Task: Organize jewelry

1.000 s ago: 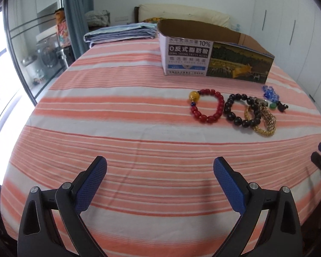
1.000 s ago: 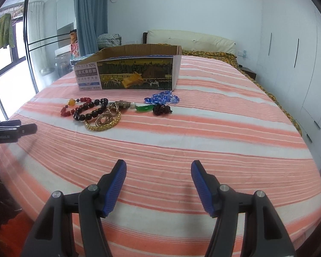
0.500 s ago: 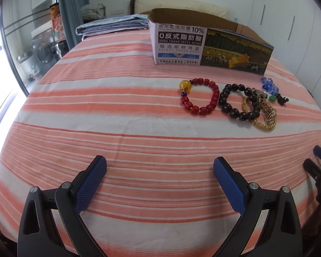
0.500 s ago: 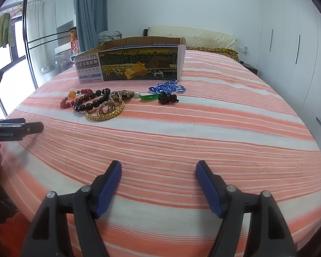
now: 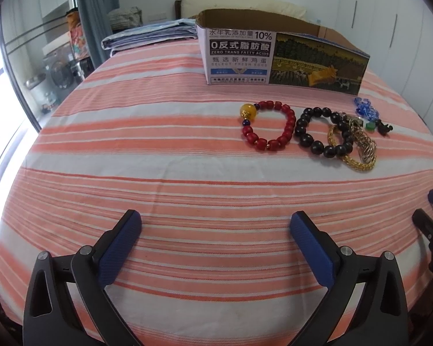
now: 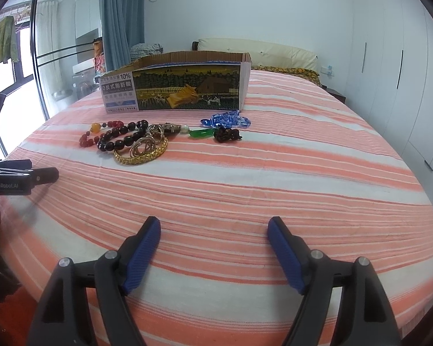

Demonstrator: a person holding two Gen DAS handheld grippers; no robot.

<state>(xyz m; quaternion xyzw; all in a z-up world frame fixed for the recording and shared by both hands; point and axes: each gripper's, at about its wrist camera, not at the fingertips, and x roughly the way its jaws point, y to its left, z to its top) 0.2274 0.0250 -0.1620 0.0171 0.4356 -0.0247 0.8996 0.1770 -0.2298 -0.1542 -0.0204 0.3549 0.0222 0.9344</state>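
Observation:
Jewelry lies in a row on the striped bed in front of an open cardboard box [image 5: 283, 57]: a red bead bracelet [image 5: 270, 128], a black bead bracelet [image 5: 320, 135], a gold chain bracelet [image 5: 356, 163] with silver rings [image 5: 366, 147], a blue bead piece [image 5: 365, 106], a green pendant [image 6: 201, 134] and a small dark charm [image 6: 227, 134]. My left gripper [image 5: 216, 226] is open and empty, short of the red bracelet. My right gripper [image 6: 213, 227] is open and empty, short of the pile. The box also shows in the right wrist view [image 6: 184, 85].
Folded bedding [image 5: 150, 36] and pillows [image 6: 257, 52] lie at the far end of the bed. A glass door with a curtain [image 5: 95, 14] stands to the left, white wardrobes [image 6: 398, 72] to the right. Striped bedspread [image 5: 158, 158] stretches between grippers and jewelry.
Both grippers have moved forward toward the jewelry, which looks larger and closer. Both stay open. Nothing on the bed has moved.

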